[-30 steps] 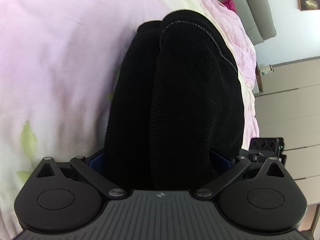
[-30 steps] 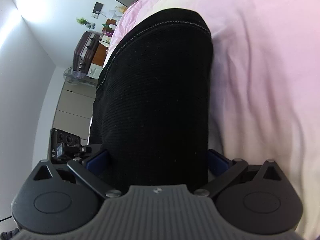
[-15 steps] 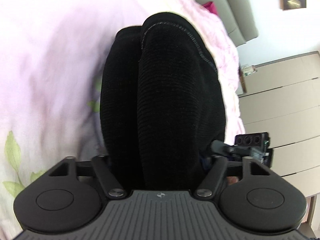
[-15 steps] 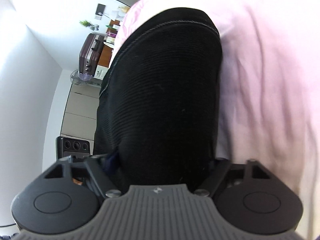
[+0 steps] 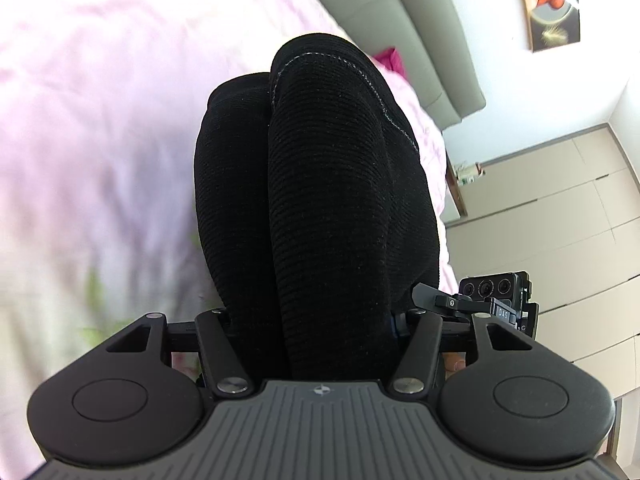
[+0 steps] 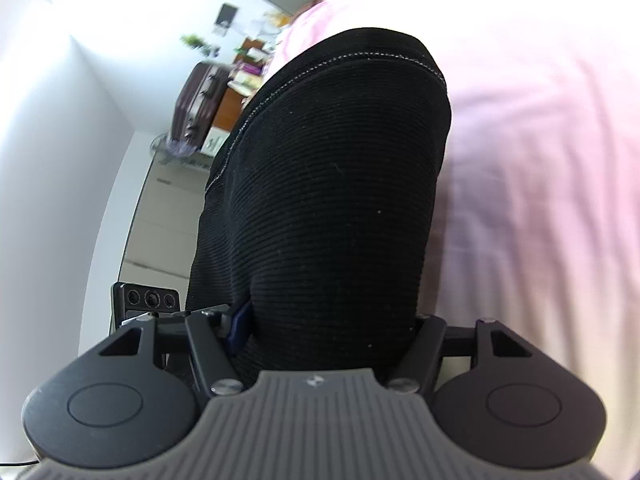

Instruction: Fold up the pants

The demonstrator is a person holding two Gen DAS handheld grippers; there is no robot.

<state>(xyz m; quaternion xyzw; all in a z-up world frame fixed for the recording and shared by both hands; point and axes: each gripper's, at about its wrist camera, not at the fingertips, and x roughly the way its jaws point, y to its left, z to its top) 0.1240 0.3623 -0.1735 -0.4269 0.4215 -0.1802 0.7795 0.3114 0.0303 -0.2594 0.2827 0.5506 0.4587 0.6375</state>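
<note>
- The left claw (image 5: 316, 320) has a thick bunch of black ribbed pants (image 5: 320, 200) between its two fingers, and its jaws are closing on the cloth.
- From that claw the fabric runs straight ahead in two rounded folds lying side by side, the right-hand fold edged with a line of pale stitching.
- Under and to the left of the pants lies a bed (image 5: 100, 140) covered in pale pink bedding, with faint green leaf prints close to the claw's left side.
- Ahead and to the right of the left claw stands a grey padded headboard (image 5: 420, 40); a framed picture (image 5: 554, 4) hangs on the wall beyond it.
- To the right of that claw are pale cabinet fronts (image 5: 560, 208).
- Just to its right, the camera block of the other tool is in view.
- The right claw (image 6: 332, 328) grips another part of the same pants (image 6: 328, 200), and its jaws too are closing on the cloth that fills the gap.
- A blue pad (image 6: 239, 326) shows at its left finger, pressed against the fabric.
- The pink bed (image 6: 540, 200) spreads to the right of this claw.
- Far ahead to its left stands a dark suitcase (image 6: 196, 104), beside cluttered furniture.
</note>
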